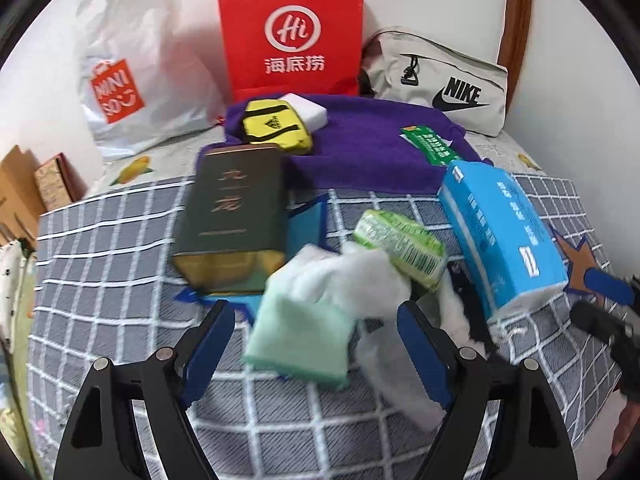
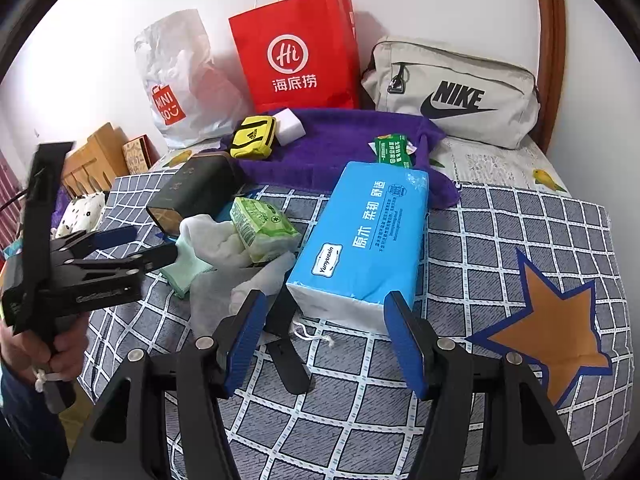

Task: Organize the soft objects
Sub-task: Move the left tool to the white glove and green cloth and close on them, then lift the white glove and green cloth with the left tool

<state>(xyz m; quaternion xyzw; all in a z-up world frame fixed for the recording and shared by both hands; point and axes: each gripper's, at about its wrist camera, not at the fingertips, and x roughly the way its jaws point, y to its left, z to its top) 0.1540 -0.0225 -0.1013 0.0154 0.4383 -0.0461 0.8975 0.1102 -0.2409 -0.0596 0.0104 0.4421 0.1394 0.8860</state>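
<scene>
A mint green cloth (image 1: 298, 330) and a white cloth (image 1: 348, 280) lie crumpled on the checked bedspread (image 1: 120, 280). My left gripper (image 1: 314, 344) is open, its fingers either side of the green cloth; it also shows in the right wrist view (image 2: 148, 246). My right gripper (image 2: 326, 334) is open and empty just in front of a blue tissue pack (image 2: 362, 244). A green tissue packet (image 2: 264, 228) rests on the white cloth (image 2: 224, 240). A purple towel (image 2: 336, 144) lies further back with a yellow pouch (image 2: 252, 138) on it.
A dark box (image 1: 236, 216) lies left of the cloths. A white sponge block (image 2: 290, 122) and a green sachet (image 2: 392, 150) sit on the towel. A white plastic bag (image 2: 180, 80), a red paper bag (image 2: 300, 52) and a grey Nike bag (image 2: 452, 92) stand against the wall.
</scene>
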